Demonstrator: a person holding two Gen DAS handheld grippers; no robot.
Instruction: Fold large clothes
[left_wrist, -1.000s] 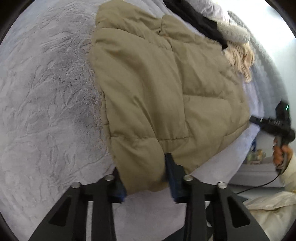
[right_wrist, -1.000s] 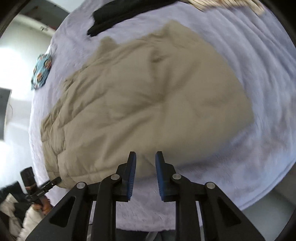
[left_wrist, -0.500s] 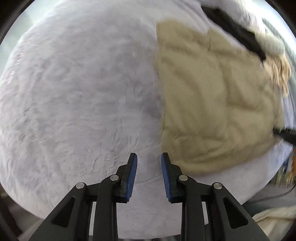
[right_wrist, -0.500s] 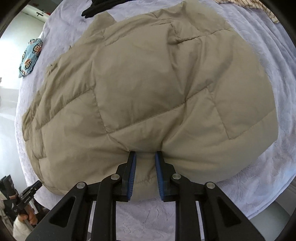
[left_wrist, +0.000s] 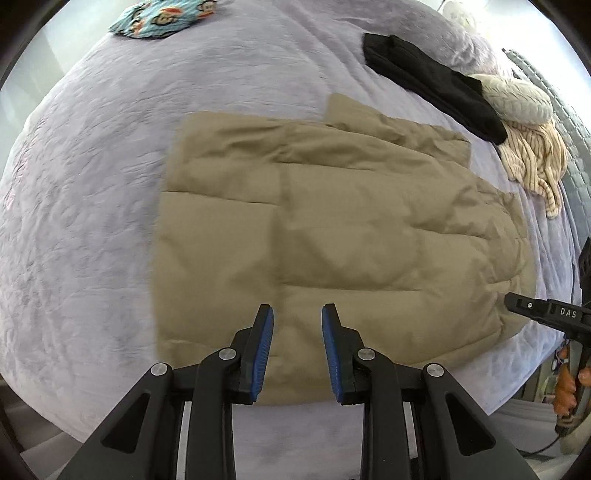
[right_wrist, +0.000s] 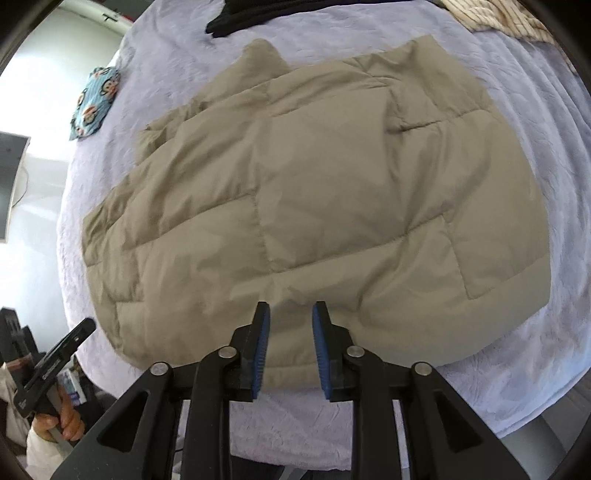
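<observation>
A tan quilted puffer jacket lies folded and flat on the lavender bed cover; it also fills the right wrist view. My left gripper is open and empty, hovering over the jacket's near edge. My right gripper is open and empty over the jacket's near hem. The right gripper shows at the right edge of the left wrist view. The left gripper shows at the lower left of the right wrist view.
A black garment, a grey knit and a striped cream garment lie at the bed's far right. A blue monkey-print cloth lies at the far left. The bed cover ends just below the grippers.
The left gripper let go of the jacket's edge, swung away left, and came back over the jacket. The right gripper moved onto the hem, then opened wider.
</observation>
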